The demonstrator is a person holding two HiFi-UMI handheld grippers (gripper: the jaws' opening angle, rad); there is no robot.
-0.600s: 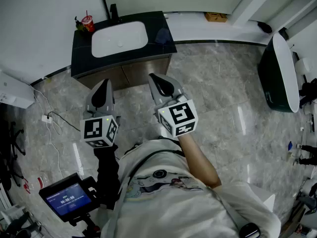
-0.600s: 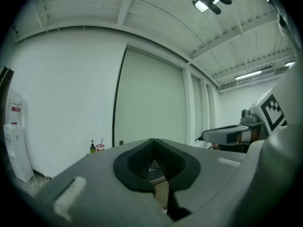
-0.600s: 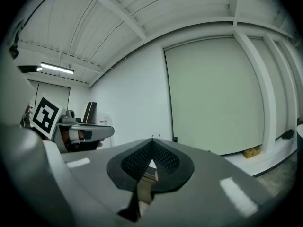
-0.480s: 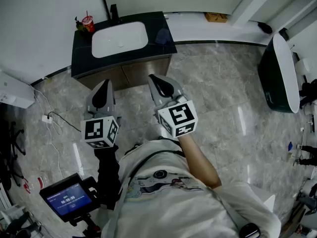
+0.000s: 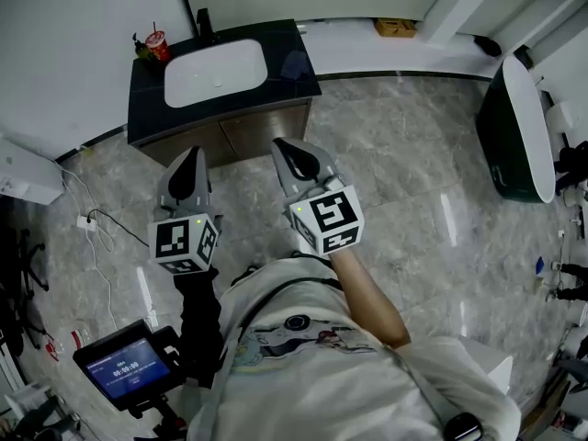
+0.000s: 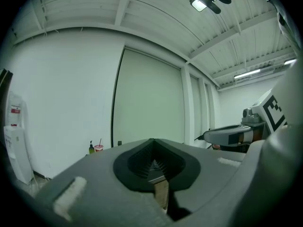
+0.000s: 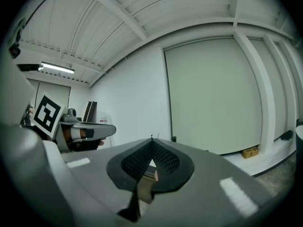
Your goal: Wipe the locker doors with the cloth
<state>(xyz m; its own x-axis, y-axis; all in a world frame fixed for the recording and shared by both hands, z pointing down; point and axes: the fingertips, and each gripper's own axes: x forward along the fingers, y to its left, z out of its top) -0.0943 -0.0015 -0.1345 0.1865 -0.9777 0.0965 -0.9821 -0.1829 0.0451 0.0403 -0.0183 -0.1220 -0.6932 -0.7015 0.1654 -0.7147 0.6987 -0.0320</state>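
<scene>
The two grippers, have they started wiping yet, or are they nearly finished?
Done: nothing that shows. In hand: nothing. The left gripper and right gripper are held up side by side in front of the person, jaws shut and empty, pointing toward the sink cabinet. No cloth is in any view. Left: get a cloth, then wipe the doors, so probably the whole job.

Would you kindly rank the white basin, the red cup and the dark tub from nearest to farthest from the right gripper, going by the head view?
1. White basin, just ahead and to the left of the right gripper.
2. Red cup, at the counter's back left corner.
3. Dark tub, far off to the right.
</scene>
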